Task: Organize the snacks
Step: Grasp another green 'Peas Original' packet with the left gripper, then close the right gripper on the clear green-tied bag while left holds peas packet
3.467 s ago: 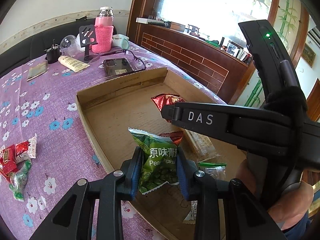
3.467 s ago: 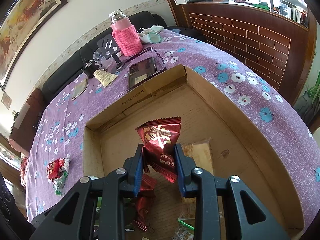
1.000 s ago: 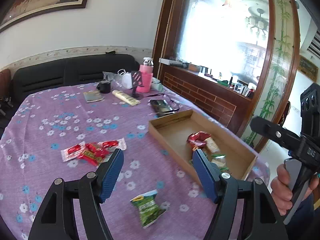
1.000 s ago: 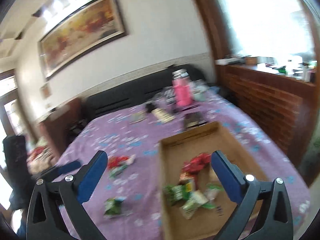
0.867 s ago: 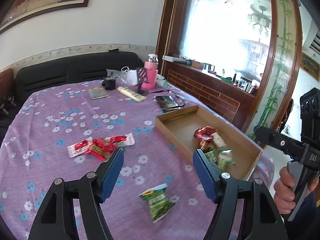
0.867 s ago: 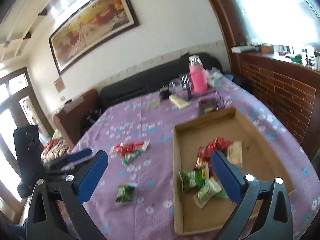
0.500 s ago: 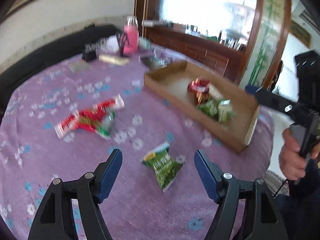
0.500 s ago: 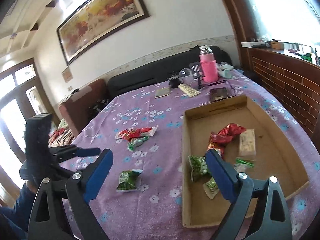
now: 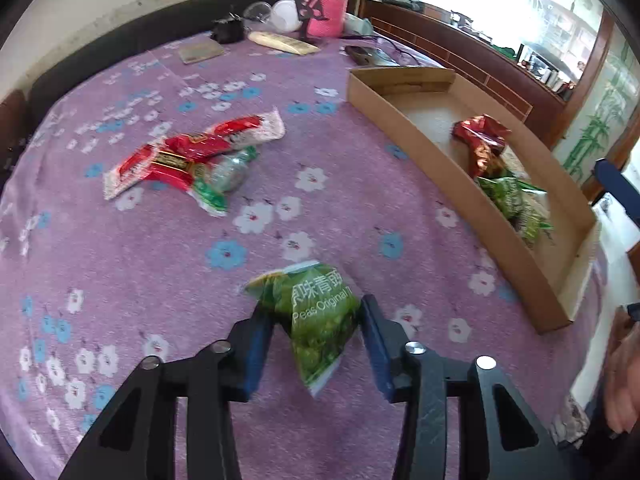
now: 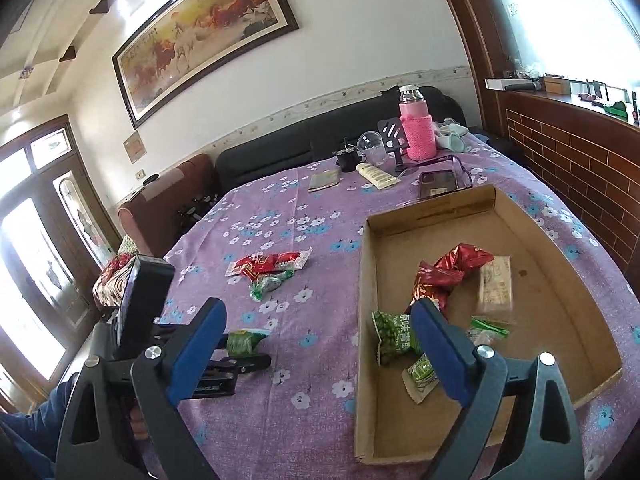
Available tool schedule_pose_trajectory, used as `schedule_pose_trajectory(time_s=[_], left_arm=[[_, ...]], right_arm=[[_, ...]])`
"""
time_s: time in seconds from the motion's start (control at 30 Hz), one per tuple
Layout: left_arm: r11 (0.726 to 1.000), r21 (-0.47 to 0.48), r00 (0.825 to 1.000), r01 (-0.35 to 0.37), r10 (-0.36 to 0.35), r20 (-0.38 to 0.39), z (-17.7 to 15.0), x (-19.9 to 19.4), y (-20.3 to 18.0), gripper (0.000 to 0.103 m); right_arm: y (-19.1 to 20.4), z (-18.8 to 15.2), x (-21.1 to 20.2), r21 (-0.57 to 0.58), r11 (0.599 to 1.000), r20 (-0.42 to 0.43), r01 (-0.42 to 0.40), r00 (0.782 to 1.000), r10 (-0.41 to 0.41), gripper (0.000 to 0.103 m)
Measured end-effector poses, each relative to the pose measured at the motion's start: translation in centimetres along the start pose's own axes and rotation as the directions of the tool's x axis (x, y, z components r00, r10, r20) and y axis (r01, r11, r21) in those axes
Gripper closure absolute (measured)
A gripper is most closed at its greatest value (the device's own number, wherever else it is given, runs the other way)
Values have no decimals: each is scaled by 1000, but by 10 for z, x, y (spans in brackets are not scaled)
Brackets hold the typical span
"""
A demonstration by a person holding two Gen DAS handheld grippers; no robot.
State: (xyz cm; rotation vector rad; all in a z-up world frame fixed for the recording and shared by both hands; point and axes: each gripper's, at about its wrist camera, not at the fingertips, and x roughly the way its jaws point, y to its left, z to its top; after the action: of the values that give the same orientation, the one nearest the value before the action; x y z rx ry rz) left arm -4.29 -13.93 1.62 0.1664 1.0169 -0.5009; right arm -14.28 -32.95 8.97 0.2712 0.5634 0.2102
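Note:
A green pea packet (image 9: 320, 312) lies on the purple flowered tablecloth (image 9: 160, 264). My left gripper (image 9: 316, 316) points down at it, a blue pad close on each side, and the jaws are closing around it without a visible squeeze. The right wrist view shows that same gripper (image 10: 244, 354) low at the left with the packet (image 10: 242, 340) between its fingers. My right gripper (image 10: 316, 308) hangs open and empty over the table, by the left wall of the cardboard tray (image 10: 366, 280). Red, green and pale packets lie in the tray (image 9: 404, 114).
A pile of red and green packets (image 9: 188, 156) lies further out on the cloth. A pink bottle (image 10: 416, 128), a phone (image 10: 438, 182), glasses, a tube and a cup stand at the far end. A dark sofa lies beyond, a brick ledge to the right.
My left gripper has dropped and tipped down onto the green packet, and its jaws have narrowed around it. The right gripper sank slightly and stays wide.

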Motion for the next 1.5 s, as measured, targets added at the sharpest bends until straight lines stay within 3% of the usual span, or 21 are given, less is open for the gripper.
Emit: schedule_pose_trajectory(time_s=[0.17,0.33,0.43,0.53,0.73,0.83,1.1,1.2,1.37,1.5], left_arm=[[998,-65,1000,2,-1,21,2,-4,28,61],[983,-171,993,-66,81,82,15,-29,77,61],[964,-240,981,-113,147,128,27,-41,107,61],[943,-302,963,-139,200,179,38,-42,133,61],[914,-402,970,-50,140,197,32,-24,173,61],[906,-421,967,-38,140,213,33,-26,179,61],[909,-416,967,-5,111,231,29,-32,177,61],[916,-400,966,-6,109,234,30,-32,172,61],[917,-399,969,-1,100,227,29,-30,171,61],[921,-390,972,-4,95,215,30,-24,169,61]], right_arm=[[13,12,16,-14,1000,-58,18,998,-19,9],[29,33,51,3,1000,-177,21,984,-20,10],[35,47,84,80,996,-278,28,961,-5,23],[40,51,117,153,988,-369,37,929,22,43],[62,42,184,153,986,-489,69,872,15,62],[63,43,210,195,977,-513,91,858,22,65],[70,35,258,178,964,-572,198,818,-63,70],[77,32,262,97,971,-565,217,815,-126,78],[77,28,252,-66,975,-543,213,812,-214,81],[77,20,245,-172,973,-489,153,844,-219,81]])
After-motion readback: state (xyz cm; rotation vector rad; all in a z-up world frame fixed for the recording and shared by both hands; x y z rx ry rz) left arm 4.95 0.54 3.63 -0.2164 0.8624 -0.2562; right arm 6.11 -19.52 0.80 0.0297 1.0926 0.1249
